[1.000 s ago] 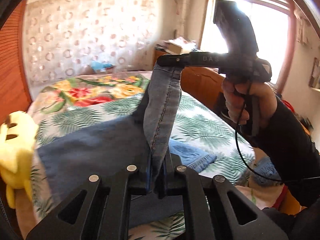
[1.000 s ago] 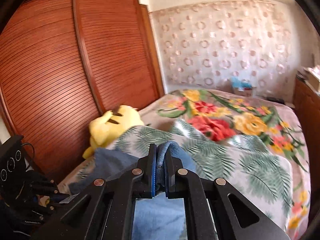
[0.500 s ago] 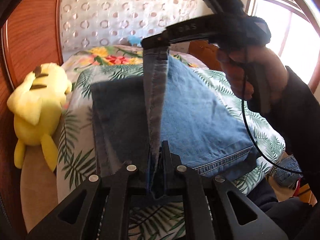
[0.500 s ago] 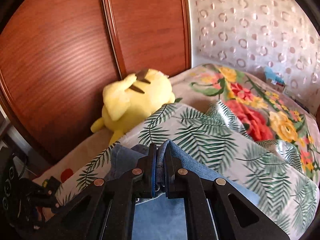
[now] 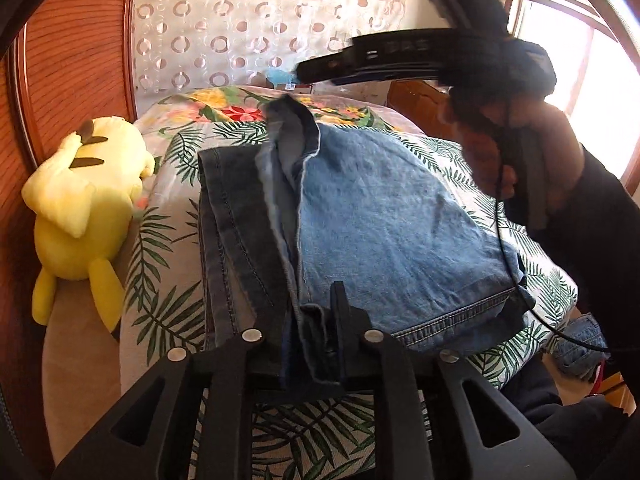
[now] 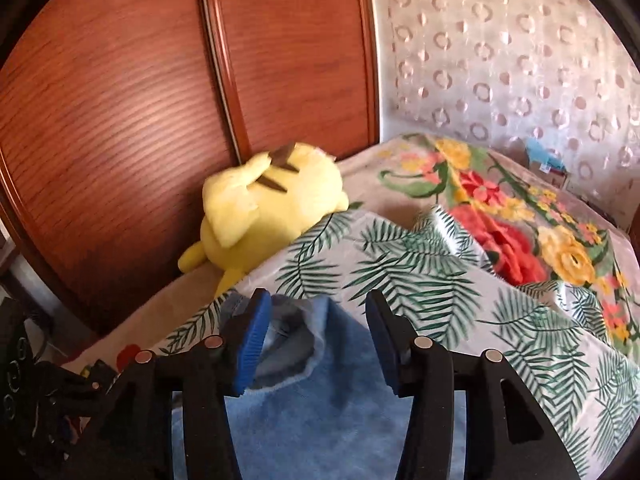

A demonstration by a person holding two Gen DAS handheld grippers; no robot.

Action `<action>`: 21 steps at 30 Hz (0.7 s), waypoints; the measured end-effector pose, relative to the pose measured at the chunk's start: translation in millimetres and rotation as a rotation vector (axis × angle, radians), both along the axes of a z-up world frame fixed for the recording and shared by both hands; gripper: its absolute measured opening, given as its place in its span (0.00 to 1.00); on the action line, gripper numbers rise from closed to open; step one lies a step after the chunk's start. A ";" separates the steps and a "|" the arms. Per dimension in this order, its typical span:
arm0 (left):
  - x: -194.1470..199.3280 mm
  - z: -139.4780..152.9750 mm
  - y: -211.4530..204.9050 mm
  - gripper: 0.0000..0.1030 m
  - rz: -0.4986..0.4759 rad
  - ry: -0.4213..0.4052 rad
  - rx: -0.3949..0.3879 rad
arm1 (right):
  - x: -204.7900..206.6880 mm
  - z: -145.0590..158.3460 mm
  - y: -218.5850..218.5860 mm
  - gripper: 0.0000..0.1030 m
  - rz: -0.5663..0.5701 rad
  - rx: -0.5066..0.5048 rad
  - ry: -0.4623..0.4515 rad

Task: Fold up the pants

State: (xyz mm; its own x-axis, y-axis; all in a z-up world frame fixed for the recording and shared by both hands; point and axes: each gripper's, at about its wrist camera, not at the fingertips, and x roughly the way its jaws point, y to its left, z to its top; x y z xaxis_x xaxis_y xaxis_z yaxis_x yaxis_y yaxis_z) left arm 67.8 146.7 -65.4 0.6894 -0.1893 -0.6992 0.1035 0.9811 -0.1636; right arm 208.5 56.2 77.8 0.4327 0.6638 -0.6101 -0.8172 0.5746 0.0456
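the pants (image 5: pixel 372 224) lay on the bed (image 5: pixel 168 304), over the palm-leaf bedspread, with a lighter blue panel folded over a darker panel beneath it. a raised ridge of fabric ran down the middle, from the far corner to the near hem. the step in hand looked like the release at the end of a fold: the cloth had been laid down and both tools were letting go.

the right tool (image 6: pixel 316 336) stood wide, its jaws opening, with the blue pads (image 6: pixel 252 344) well apart and a crumpled corner of denim lying loose between them, no longer pinched. in the left wrist view the same tool hovered just above the far corner, the person's hand (image 5: pixel 516 144) wrapped round its handle.

the left tool (image 5: pixel 308 340) was narrow but opening; the near hem edge sat between its jaws, and whether the pads pressed on it at all could not be told for sure, though the cloth looked slack there.

the next move seemed to call for drawing both tools clear without dragging the fold, then flattening the standing ridge and the curled far corner so the layers lay flush. another fold across might follow. the yellow plush toy (image 5: pixel 84 208) lay beside the pants, near enough to mind.
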 end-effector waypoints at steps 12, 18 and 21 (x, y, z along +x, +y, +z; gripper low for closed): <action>2.9 19.6 -3.1 0.82 0.041 -0.066 0.032 | -17.2 -15.9 -96.7 0.52 -0.125 -0.048 0.002; 12.7 23.2 -4.2 0.84 0.052 -0.064 0.034 | -26.7 -33.5 -124.6 0.52 -0.176 -0.085 0.030; 18.3 19.8 -4.7 0.84 0.055 -0.056 0.032 | -30.2 -46.7 -132.9 0.53 -0.193 -0.097 0.063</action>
State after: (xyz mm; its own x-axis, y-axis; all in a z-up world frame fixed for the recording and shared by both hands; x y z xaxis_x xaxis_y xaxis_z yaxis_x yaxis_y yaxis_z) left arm 86.1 142.1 -45.6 0.7361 -0.1288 -0.6645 0.0576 0.9901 -0.1281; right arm 178.4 -76.7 31.1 0.5047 0.5096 -0.6969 -0.6890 0.7241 0.0305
